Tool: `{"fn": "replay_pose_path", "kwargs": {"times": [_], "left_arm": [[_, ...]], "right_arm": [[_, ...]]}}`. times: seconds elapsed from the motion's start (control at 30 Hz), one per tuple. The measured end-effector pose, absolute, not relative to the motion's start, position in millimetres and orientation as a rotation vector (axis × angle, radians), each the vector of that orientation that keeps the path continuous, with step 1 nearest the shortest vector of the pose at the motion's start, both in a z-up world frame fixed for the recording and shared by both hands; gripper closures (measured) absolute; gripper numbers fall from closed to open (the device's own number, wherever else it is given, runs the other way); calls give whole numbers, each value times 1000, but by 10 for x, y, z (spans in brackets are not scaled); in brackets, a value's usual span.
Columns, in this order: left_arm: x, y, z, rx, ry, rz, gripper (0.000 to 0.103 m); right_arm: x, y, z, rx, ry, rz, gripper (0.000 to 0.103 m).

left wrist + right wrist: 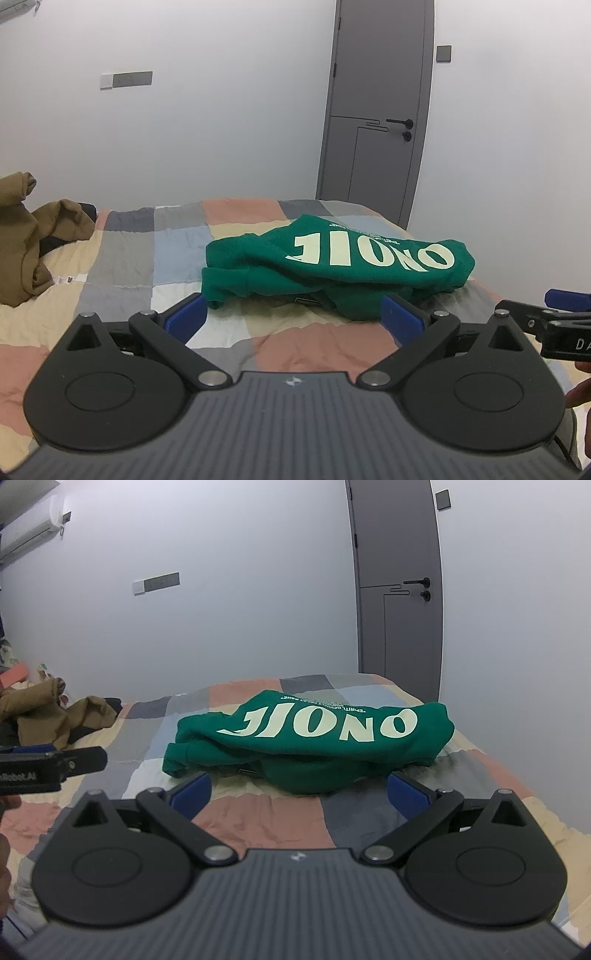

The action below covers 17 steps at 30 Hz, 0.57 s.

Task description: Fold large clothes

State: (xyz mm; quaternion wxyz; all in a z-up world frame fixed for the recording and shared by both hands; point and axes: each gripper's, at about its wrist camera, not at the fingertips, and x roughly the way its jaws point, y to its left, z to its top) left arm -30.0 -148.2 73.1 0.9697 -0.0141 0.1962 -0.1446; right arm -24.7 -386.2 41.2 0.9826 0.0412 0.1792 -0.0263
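Green sweatshirt (pixel 306 734): folded bundle, centre frame, on checked bedspread (pixel 258 812). Right gripper (pixel 299 790) and left gripper (pixel 291 314): both spread wide, empty, just short of it. Advice: square loose lower-left sleeve edge before pressing flat.

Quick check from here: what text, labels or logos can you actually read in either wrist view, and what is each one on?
"ONOIL", upside down, cream letters: green sweatshirt.
Small line beyond those letters on the sweatshirt: too small to read.
"DA", cut off at the frame edge: right gripper body in the left wrist view.
White lettering on the left gripper body in the right wrist view: blurred, unreadable.
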Motion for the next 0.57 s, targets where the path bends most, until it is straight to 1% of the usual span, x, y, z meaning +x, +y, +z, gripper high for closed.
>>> {"fn": "replay_pose_path", "kwargs": {"times": [0.57], "left_arm": [[-375, -1436, 787, -43, 389, -302, 1]], "right_arm": [[-338, -3828, 440, 97, 367, -73, 0]]}}
